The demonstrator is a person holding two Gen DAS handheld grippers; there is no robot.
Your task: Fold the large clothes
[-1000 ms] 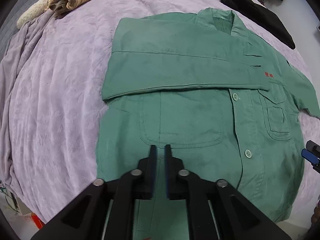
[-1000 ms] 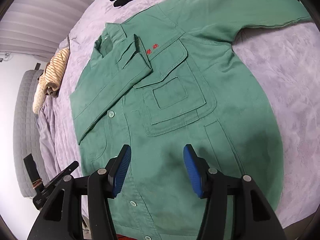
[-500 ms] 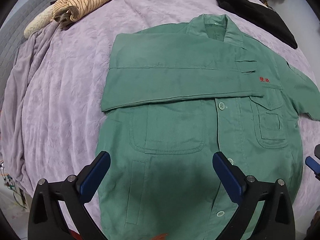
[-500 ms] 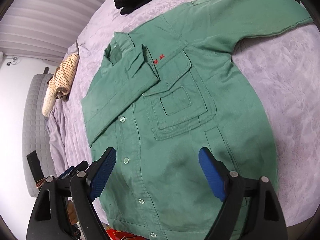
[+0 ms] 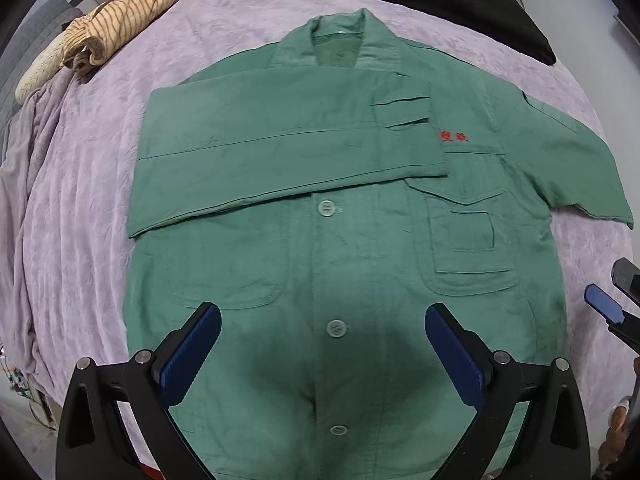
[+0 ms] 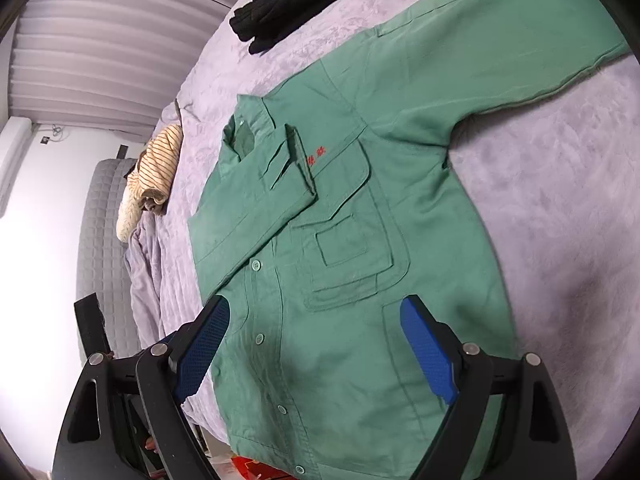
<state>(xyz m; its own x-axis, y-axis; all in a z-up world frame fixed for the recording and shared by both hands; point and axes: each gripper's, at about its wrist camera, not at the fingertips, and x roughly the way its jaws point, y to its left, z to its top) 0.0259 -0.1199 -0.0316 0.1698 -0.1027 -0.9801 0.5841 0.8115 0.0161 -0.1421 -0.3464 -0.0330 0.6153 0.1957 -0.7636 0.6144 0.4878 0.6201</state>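
Shirt, green and buttoned, lies flat at frame centre on a purple blanket; one sleeve is folded across its chest. Left gripper and right gripper hover spread wide, empty.

Occluded and cropped regions

I cannot read the red lettering; the jacket hem runs off my left view's bottom edge, and the spread sleeve cuff is cropped at right.
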